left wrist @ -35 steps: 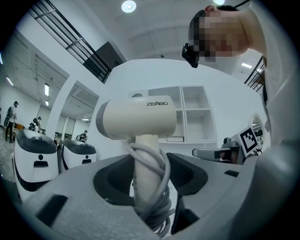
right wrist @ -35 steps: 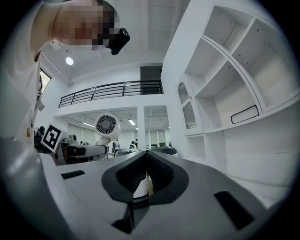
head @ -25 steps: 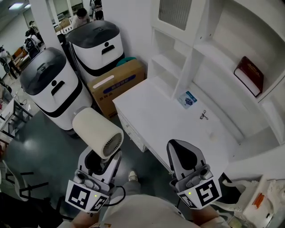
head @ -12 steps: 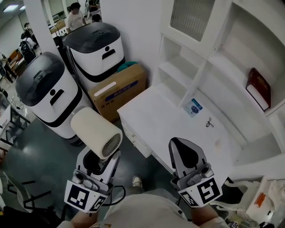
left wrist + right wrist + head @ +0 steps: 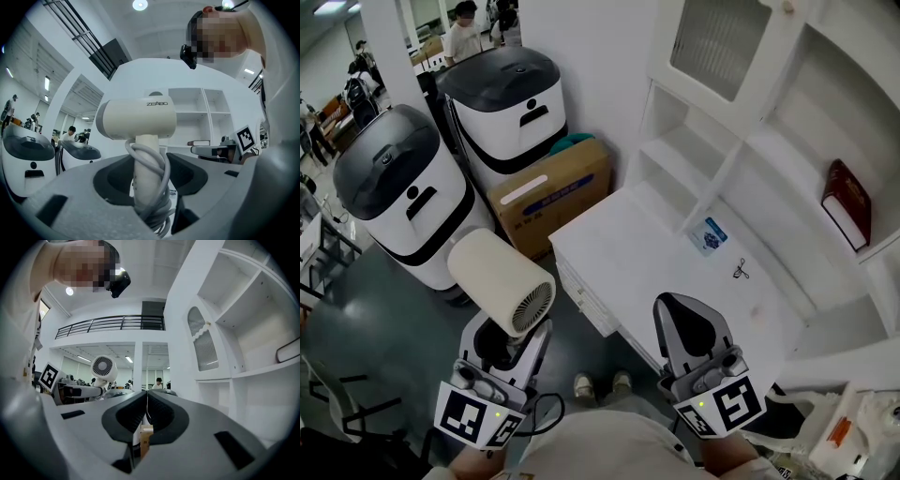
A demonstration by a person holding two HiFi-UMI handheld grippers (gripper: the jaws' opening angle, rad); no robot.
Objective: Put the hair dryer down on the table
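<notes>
A cream hair dryer (image 5: 502, 281) stands upright in my left gripper (image 5: 510, 330), held over the dark floor left of the white table (image 5: 628, 253). The jaws are shut on its handle, and its grey cord is coiled round the handle (image 5: 149, 173). The barrel (image 5: 136, 119) points sideways and its rear grille faces the head camera. My right gripper (image 5: 692, 326) hovers at the table's near corner with its jaws shut and nothing between them (image 5: 146, 401). The hair dryer (image 5: 103, 367) also shows at the left of the right gripper view.
The table carries a white shelf unit with a red book (image 5: 847, 202). A blue card (image 5: 709, 234) and a small black item (image 5: 741, 272) lie on the tabletop. A cardboard box (image 5: 548, 192) and two white-and-black machines (image 5: 398, 202) (image 5: 506, 108) stand to the left. People stand far behind.
Both grippers keep their pose and grip. The head view has drifted, so the table and shelves sit a little further right, and the person's shoes show below.
</notes>
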